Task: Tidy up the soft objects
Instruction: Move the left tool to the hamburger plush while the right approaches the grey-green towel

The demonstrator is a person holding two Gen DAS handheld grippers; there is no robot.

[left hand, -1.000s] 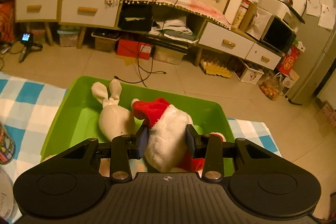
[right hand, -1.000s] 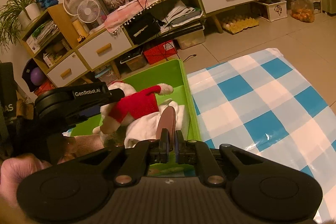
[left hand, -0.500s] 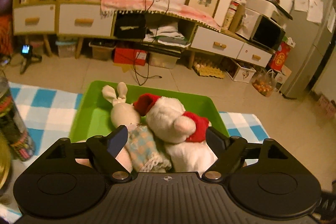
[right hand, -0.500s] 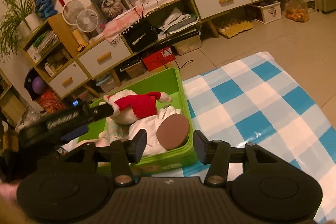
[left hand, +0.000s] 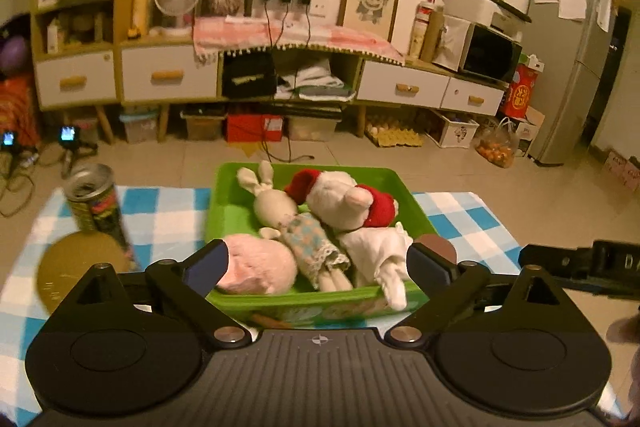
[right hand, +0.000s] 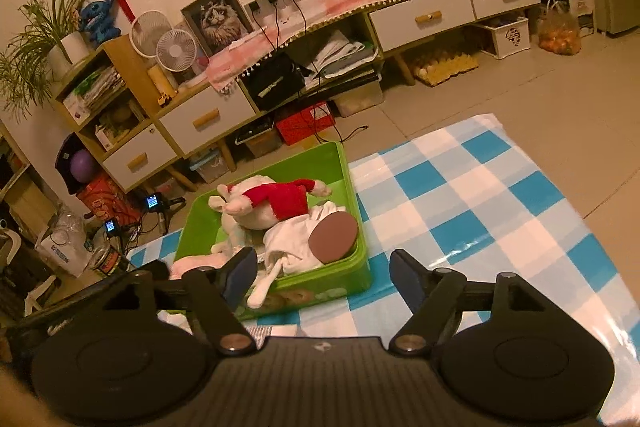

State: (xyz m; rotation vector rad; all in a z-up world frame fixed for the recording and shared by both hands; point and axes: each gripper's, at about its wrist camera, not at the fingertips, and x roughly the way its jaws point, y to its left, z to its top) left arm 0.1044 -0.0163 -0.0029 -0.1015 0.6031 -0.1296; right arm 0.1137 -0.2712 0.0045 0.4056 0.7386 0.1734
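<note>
Here, in the left wrist view, the left claw (left hand: 318, 261) is spread wide and grips nothing; just ahead of it sits the green bin (left hand: 230, 215) with a long-eared rabbit doll (left hand: 280, 211), a red-capped white plush (left hand: 340, 199) and a pink plush (left hand: 260, 263) packed side by side (a drink can (left hand: 98, 203) stands off to its left). In the right wrist view, the right claw (right hand: 322, 273) is likewise spread and empty, the bin (right hand: 348, 183) ahead and slightly left on the checked bench (right hand: 480, 211).

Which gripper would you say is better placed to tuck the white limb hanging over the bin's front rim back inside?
Probably the left gripper: open, squarely facing the green bin, with the white limb by its right finger. The right gripper, also open, sits off the bin's right corner.
</note>
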